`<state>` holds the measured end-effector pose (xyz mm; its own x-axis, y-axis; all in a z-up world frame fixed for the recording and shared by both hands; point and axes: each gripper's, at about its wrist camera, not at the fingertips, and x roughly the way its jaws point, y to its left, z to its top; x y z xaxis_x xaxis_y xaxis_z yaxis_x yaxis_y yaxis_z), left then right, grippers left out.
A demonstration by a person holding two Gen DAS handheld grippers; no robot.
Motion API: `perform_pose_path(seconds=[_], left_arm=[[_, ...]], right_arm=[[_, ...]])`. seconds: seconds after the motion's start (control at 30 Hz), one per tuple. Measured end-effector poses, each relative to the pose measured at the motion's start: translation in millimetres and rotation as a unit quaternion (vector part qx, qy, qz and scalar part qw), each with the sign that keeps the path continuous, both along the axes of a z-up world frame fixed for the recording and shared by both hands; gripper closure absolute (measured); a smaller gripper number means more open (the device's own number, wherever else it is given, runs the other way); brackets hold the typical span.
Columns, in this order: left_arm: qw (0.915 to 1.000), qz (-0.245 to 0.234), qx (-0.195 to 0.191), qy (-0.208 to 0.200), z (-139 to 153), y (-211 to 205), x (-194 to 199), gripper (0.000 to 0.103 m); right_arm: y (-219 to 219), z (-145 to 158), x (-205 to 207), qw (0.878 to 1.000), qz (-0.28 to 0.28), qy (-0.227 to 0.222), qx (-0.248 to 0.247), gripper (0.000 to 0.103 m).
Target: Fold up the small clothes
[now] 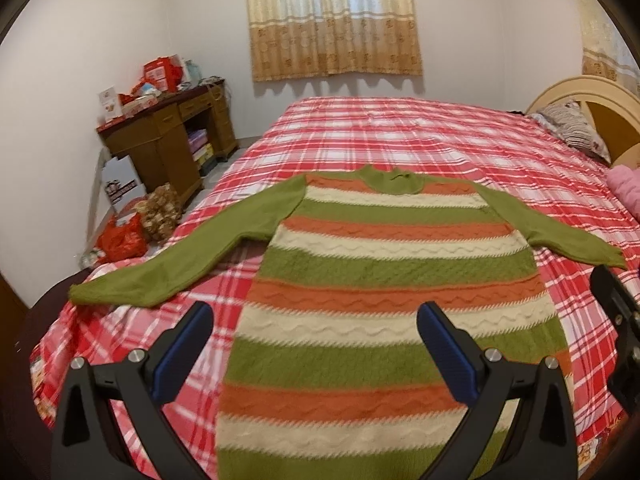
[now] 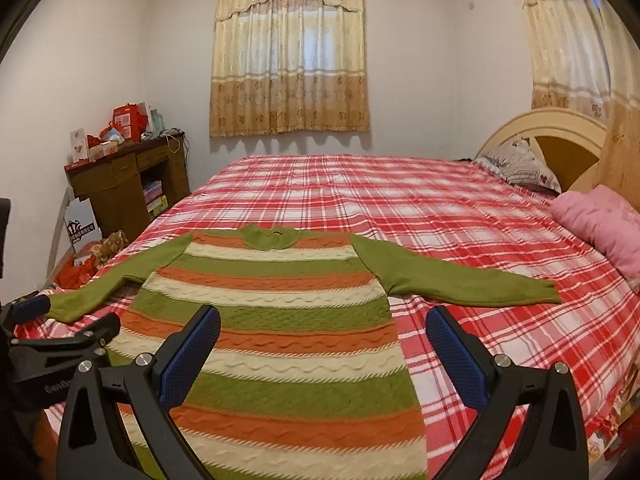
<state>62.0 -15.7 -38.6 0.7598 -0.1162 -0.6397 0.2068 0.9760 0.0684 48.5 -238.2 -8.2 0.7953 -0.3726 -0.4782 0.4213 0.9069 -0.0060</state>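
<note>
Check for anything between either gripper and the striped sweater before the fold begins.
Nothing visible is in the way. The striped sweater lies flat on the plaid bedspread, sleeves spread. The left gripper and right gripper are both open over it.

Plaid bedsheet, pink pillow, cluttered wood desk, curtains

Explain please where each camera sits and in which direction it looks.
Left wrist: on the left tool, above the sweater hem, facing the curtain; own open fingers show.
Right wrist: on the right tool, over the sweater's right edge, facing likewise; the left tool shows.
Shared: sweater, bed, curtain.
</note>
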Motion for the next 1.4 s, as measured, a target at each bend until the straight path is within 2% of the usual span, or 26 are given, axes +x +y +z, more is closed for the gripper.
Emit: perform_pose_path(seconds=[0.1, 0.2, 0.33, 0.43, 0.57, 0.6, 0.63, 0.7, 0.77, 0.83, 0.87, 0.97, 1.07, 1.17, 1.23, 1.3, 1.33, 1.4], left_arm=[[0.9998, -0.010, -0.015, 0.012, -6.4, -2.8, 23.7, 0.000], [0.9997, 0.004, -0.011, 0.022, -12.8, -6.2, 50.4, 0.000], [0.9995, 0.030, -0.002, 0.011, -21.4, -7.4, 87.0, 0.000], [0.9988, 0.048, 0.006, 0.000, -30.1, -6.7, 103.5, 0.000], [0.9971, 0.074, 0.010, 0.013, -47.9, 0.2, 123.5, 0.000], [0.9964, 0.083, 0.012, 0.014, -52.9, 1.5, 126.4, 0.000], [0.9955, 0.093, 0.015, 0.016, -58.7, 3.6, 129.0, 0.000], [0.9939, 0.106, 0.021, 0.019, -69.3, 6.5, 133.2, 0.000], [0.9920, 0.121, 0.028, 0.022, -80.3, 7.2, 137.9, 0.000], [0.9906, 0.130, 0.031, 0.027, -90.5, 7.8, 139.3, 0.000], [0.9904, 0.131, 0.033, 0.029, -95.6, 7.0, 140.0, 0.000], [0.9904, 0.128, 0.035, 0.038, -102.2, 5.6, 140.7, 0.000], [0.9911, 0.122, 0.036, 0.039, -102.3, 2.7, 139.9, 0.000], [0.9918, 0.118, 0.023, 0.043, -103.1, 1.7, 141.5, 0.000], [0.9920, 0.115, -0.003, 0.053, -104.5, 8.2, 144.5, 0.000], [0.9913, 0.111, -0.033, 0.062, -107.2, 15.1, 147.7, 0.000], [0.9911, 0.108, -0.045, 0.063, -106.8, 18.2, 147.4, 0.000], [0.9916, 0.108, -0.041, 0.059, -107.0, 14.5, 147.3, 0.000]], right_arm=[[-33.9, -12.6, 10.9, 0.999, -0.024, 0.016, 0.029, 0.001], [-74.5, -21.3, 15.2, 0.996, -0.067, 0.026, 0.045, 0.001], [-160.4, -28.9, 12.3, 0.986, -0.122, 0.031, 0.110, 0.001], [-226.3, -29.6, -6.3, 0.977, -0.174, 0.025, 0.124, 0.001], [-320.9, -42.0, -39.8, 0.953, -0.266, 0.031, 0.144, 0.004], [-343.3, -46.9, -48.9, 0.946, -0.283, 0.034, 0.154, 0.011], [-365.8, -52.0, -59.2, 0.939, -0.297, 0.033, 0.168, 0.025], [-397.0, -60.3, -77.0, 0.928, -0.321, 0.031, 0.190, 0.034], [-424.8, -73.2, -89.6, 0.912, -0.353, 0.023, 0.208, 0.034], [-437.7, -80.5, -96.4, 0.903, -0.365, 0.015, 0.224, 0.034], [-441.3, -83.7, -95.9, 0.902, -0.365, 0.014, 0.229, 0.034], [-443.9, -95.3, -79.8, 0.905, -0.355, 0.048, 0.229, 0.033], [-439.7, -98.0, -55.5, 0.922, -0.332, 0.093, 0.178, 0.035], [-434.1, -101.4, -45.3, 0.925, -0.328, 0.119, 0.150, 0.053], [-433.5, -100.3, -43.2, 0.930, -0.314, 0.116, 0.153, 0.078], [-432.0, -99.4, -36.8, 0.935, -0.295, 0.124, 0.155, 0.093], [-429.5, -97.4, -32.5, 0.936, -0.289, 0.133, 0.149, 0.097], [-422.8, -89.3, -29.3, 0.940, -0.280, 0.129, 0.146, 0.097]])
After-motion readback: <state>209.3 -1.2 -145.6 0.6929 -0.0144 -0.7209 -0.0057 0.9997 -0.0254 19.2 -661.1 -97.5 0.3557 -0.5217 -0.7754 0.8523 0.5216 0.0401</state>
